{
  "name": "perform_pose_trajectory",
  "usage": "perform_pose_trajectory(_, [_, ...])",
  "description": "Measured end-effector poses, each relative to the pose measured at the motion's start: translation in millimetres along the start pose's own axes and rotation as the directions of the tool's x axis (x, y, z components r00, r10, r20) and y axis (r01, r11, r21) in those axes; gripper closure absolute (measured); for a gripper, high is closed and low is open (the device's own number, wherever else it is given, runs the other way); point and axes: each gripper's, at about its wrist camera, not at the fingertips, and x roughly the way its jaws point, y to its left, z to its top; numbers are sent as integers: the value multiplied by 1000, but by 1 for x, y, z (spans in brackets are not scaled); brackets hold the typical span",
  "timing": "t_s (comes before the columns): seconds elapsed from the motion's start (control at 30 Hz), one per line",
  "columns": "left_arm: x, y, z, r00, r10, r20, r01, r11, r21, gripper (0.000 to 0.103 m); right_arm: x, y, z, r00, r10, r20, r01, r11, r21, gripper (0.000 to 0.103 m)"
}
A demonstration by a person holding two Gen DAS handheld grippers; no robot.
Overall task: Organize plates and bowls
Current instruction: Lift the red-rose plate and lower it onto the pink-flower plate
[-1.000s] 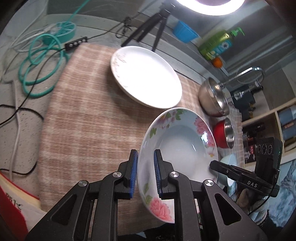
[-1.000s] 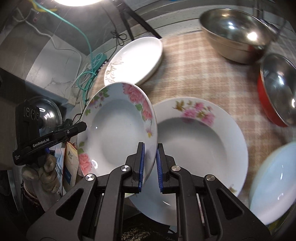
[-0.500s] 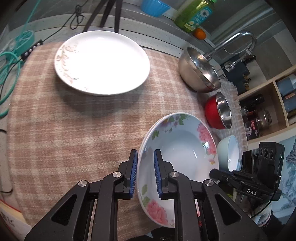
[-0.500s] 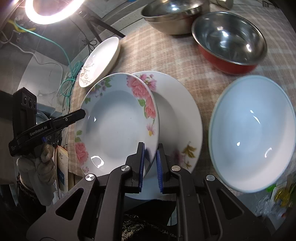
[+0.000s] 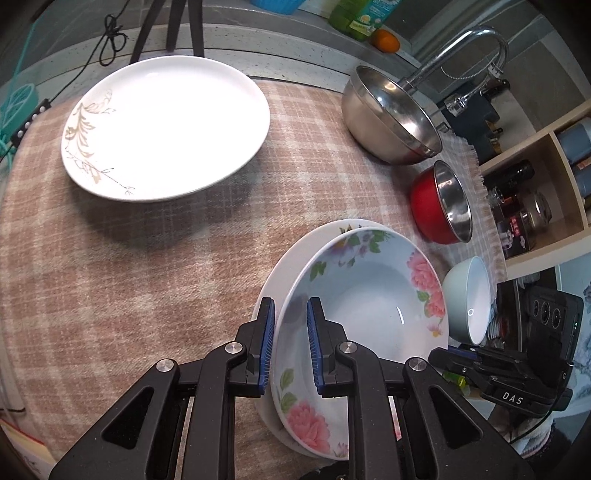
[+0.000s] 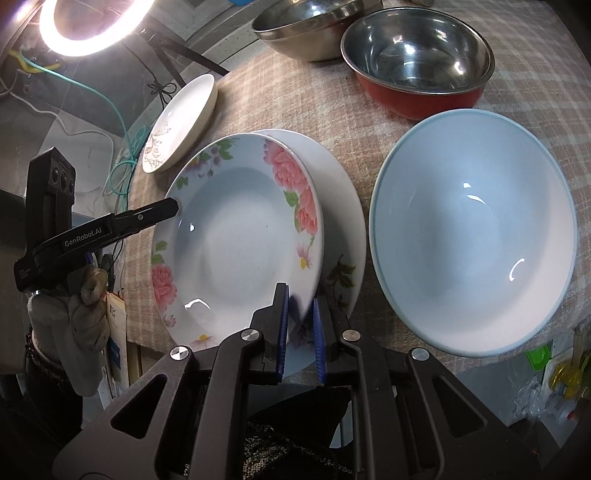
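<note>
A floral deep plate (image 5: pixel 365 306) (image 6: pixel 236 240) is held by both grippers, one on each side of its rim. It hangs tilted just over a second floral plate (image 5: pixel 295 254) (image 6: pixel 340 206) on the checked cloth. My left gripper (image 5: pixel 290 332) is shut on its near rim. My right gripper (image 6: pixel 299 314) is shut on the opposite rim. A white plate with a leaf pattern (image 5: pixel 166 125) (image 6: pixel 181 122) lies further back on the cloth. A pale blue bowl (image 6: pixel 472 229) (image 5: pixel 467 299) stands to the right.
A red bowl with steel inside (image 5: pixel 441 203) (image 6: pixel 417 59) and a large steel bowl (image 5: pixel 391 114) (image 6: pixel 303 26) stand at the back right. A tap (image 5: pixel 461 48), a shelf with jars (image 5: pixel 532 192), a tripod, a ring light (image 6: pixel 92 26) and cables border the cloth (image 5: pixel 147 277).
Both grippers have carried the floral plate rightward and down, over the second floral plate. Both stay shut on its rim.
</note>
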Motion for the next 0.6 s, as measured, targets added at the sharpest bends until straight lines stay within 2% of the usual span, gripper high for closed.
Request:
perform_pose_trajectory(0.17, [3,-6,3,1000,17,1,-17,1000,25,87,0,-1,0,1000,-8,2,8,1000,1,90])
perform_pose_trajectory(0.37, [5,-16,3,997,74,13,-74,994,85,87,-1,1,-1,1000,-28,0,28,999,-16,90])
perform_pose_trajectory(0.5, [7,-29,0,987,157,36,-160,973,167,87,0,5,-1,999,-46,-2,46,998,-37,89])
perform_pose_trajectory(0.6, [8,-31,1,984,175,40,-179,966,188,87,0,7,-1,998,-57,-4,57,997,-50,89])
